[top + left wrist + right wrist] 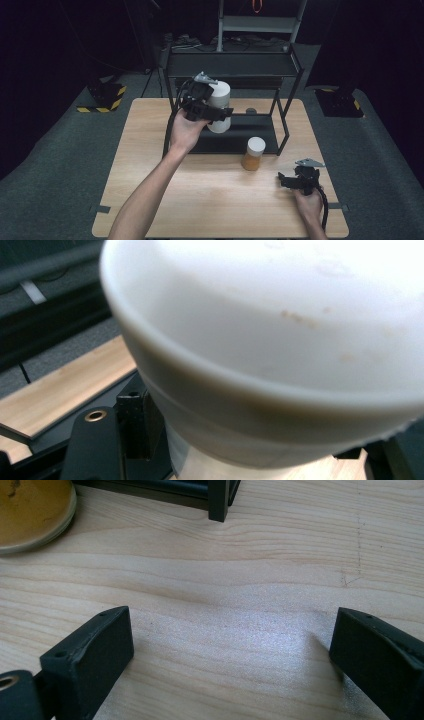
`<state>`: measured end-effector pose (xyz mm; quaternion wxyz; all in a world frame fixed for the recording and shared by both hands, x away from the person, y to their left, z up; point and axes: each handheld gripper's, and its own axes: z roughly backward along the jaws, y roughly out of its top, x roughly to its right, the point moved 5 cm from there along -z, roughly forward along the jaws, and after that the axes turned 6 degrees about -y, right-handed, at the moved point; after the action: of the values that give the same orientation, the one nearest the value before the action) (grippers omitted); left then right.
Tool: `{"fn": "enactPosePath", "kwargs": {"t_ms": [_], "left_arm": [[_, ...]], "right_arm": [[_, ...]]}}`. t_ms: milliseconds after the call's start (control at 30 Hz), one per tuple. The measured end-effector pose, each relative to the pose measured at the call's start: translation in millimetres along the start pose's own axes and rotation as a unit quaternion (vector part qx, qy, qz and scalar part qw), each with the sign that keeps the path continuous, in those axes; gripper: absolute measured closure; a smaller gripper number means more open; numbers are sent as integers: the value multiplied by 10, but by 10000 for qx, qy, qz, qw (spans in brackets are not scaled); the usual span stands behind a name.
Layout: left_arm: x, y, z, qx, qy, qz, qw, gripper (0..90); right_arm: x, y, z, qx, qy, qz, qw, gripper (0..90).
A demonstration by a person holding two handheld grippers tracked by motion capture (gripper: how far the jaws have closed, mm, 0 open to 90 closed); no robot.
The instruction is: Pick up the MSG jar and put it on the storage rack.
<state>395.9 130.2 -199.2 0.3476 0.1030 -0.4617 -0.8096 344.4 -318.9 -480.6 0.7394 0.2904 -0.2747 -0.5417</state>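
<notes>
My left gripper (220,114) is shut on a tall white container (220,94) and holds it upright in the air, in front of the black rack (235,65) and above its lower shelf. In the left gripper view the white container (280,330) looms very close, with one black finger (133,422) against its side. A jar of orange-brown stuff with a white lid (253,154) stands on the table just before the rack. My right gripper (288,179) rests low at the table's right front, open (230,655), with only bare wood between its jaws. The jar's base (30,510) shows far left there.
The wooden table (150,150) carries the two-level black rack at its back middle; one rack leg (218,500) stands ahead of the right gripper. A grey floor surrounds the table, with dark stands at both sides and a metal frame behind.
</notes>
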Motion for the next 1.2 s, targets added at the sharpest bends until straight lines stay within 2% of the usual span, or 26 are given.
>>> {"fn": "enactPosePath", "kwargs": {"t_ms": [333,700,967,1200], "left_arm": [[-37,485,130,27,59,95,9999,318],[-31,989,197,-22,426,141,9990,317],[-58,1198,127,65,865,250,9959,318],[-117,1309,-25,72,1125,406,9928,318]], "right_arm": [[-2,0,1,-1,-2,-9,10000,30],[-2,0,1,-2,-2,-6,10000,31],[-2,0,1,-2,-3,-3,10000,31],[0,0,1,-2,-2,10,10000,31]]}}
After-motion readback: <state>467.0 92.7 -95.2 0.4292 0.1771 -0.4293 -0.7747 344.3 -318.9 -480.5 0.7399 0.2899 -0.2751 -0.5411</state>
